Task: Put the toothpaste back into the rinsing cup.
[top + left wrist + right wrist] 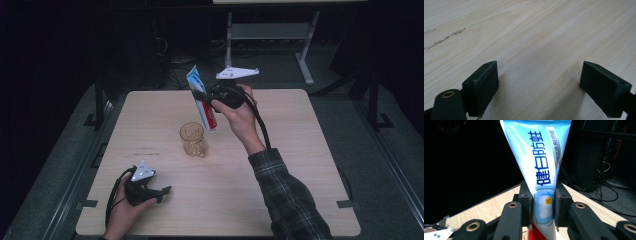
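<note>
- Our right gripper (pixel 202 96) clamps its pads (pixel 525 200) on the blue, white and red toothpaste tube (pixel 201 98), up in mid-frame above the amber ribbed glass cup (pixel 193 139).
- Our left gripper (pixel 539 82) rests released, lower left, on the pale wooden table (pixel 300 150).
- Risk: the slick tube could pivot and hit the rim, tipping the cup.
- The tube's long axis runs steeply, crimped end up-left, cap end down toward the cup.

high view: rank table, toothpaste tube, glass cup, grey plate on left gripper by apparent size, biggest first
1. table, by far
2. toothpaste tube, held above the table in the right gripper, so it may look bigger than it is
3. glass cup
4. grey plate on the left gripper, a bit smaller than the cup
</note>
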